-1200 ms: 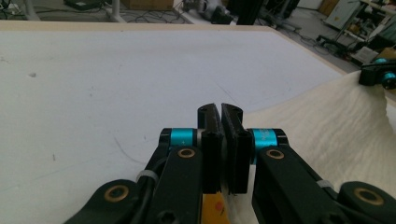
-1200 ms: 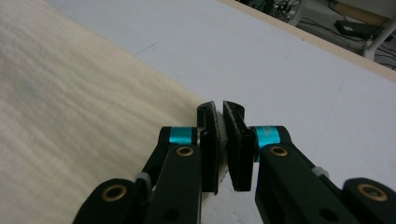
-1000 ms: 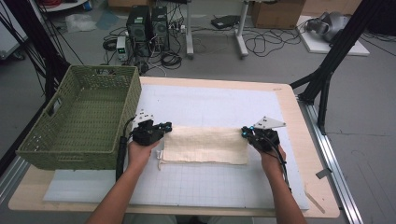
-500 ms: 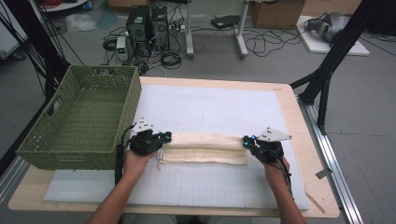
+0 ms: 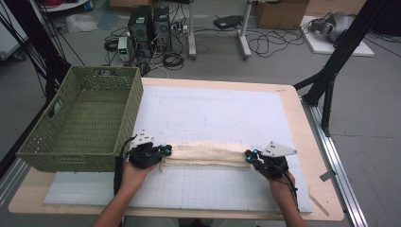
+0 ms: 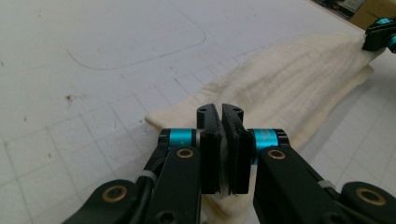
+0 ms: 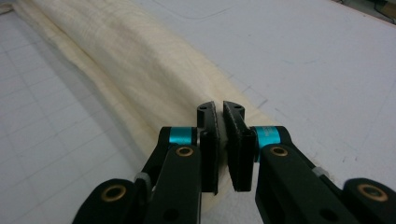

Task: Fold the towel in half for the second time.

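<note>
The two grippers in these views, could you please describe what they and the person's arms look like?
Each is black with cyan accents. In the high view the left claw and right claw each carry a pale three-cornered plate on top, and a black cable trails back along each forearm. Up close, the left claw and right claw show flat black jaws, cyan collars and brass-coloured pivot rivets. The forearms are bare, no sleeves in sight.

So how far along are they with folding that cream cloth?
The cloth already lies folded into a narrow strip on the white mat. The left hand-held gripper and right hand-held gripper each pinch one end. Probably left: letting go, perhaps moving it to the green basket.
</note>
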The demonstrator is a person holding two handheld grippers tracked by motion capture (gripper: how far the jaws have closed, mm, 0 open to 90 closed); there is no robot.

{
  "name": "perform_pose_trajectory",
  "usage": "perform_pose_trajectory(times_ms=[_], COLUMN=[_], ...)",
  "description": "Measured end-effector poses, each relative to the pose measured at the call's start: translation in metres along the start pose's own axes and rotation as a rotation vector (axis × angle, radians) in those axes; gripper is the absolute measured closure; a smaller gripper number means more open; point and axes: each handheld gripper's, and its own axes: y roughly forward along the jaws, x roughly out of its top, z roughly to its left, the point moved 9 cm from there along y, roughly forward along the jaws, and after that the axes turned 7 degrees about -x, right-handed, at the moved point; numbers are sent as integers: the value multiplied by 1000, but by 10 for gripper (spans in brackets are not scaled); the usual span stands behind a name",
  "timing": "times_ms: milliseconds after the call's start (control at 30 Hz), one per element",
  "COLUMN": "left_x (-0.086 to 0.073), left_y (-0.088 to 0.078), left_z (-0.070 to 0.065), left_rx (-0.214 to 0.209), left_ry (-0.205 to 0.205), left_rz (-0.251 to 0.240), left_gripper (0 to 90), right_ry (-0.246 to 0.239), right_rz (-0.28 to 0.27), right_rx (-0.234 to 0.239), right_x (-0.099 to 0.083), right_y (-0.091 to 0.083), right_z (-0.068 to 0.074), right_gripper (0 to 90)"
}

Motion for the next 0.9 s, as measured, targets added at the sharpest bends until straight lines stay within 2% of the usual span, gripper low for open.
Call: perform_pose_trajectory(times_ms=[200,233,300,367,433,533,567,633,667,733,800,833,900], left_x=[-8,-8,-6,6,22,37,40,40,38,28,15,10,1], left_y=[0,1,0,-4,-9,-8,-4,2,6,16,22,24,27], left_z=[-2,-2,0,2,1,-6,-9,-11,-11,-10,-10,-10,-9], left_rx=[6,10,32,63,64,15,-18,-36,-35,-15,6,15,30], left_ry=[-8,-17,-18,-4,-9,-19,-37,-50,-53,-52,-34,-27,-17], left_rz=[27,34,46,15,-51,-98,-105,-104,-91,-30,35,59,90], left_gripper=[839,819,711,604,552,551,578,630,651,694,723,724,725], right_ry=[2,4,-5,-9,-7,-10,-6,-5,-4,-4,-1,3,27], right_rz=[39,50,74,78,82,83,87,86,88,90,91,93,78], right_rx=[19,21,25,27,29,29,31,31,32,34,36,37,38], right_x=[-9,-10,-14,-16,-16,-16,-17,-17,-17,-17,-17,-17,-13], right_y=[-1,-1,1,1,1,2,2,3,3,2,2,1,0], right_z=[6,7,8,9,8,8,9,9,9,9,9,9,7], right_gripper=[848,847,841,840,838,832,831,826,826,819,799,776,657])
